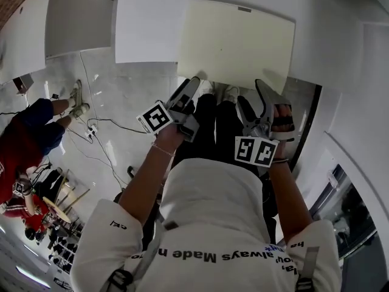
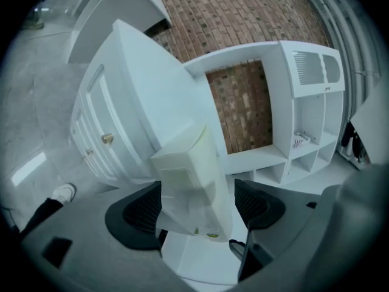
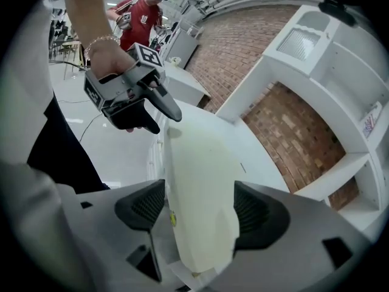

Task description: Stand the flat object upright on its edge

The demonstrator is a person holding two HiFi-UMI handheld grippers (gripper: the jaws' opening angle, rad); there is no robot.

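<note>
Ribbed black pads flank the near edge of the board. Your left gripper and right gripper both stand as wide as they go. The board's edge sits in each gap, but nothing is squeezed, so neither has hold of it.

The board lies flat on the white table, with its near edge at the table's front, right ahead of you. By my reading the task is barely begun. You are lined up, but the grip, the tilt and the balancing on edge are all left to do.

The board looks like cream moulded plastic, matte and smooth. It is a wide rectangle with rounded corners and a thick stepped rim, and it is probably stiff and a little slippery.

Around it, the table is plain smooth white and the floor is pale polished tile. Beyond stand white shelves against a rough red brick wall.
</note>
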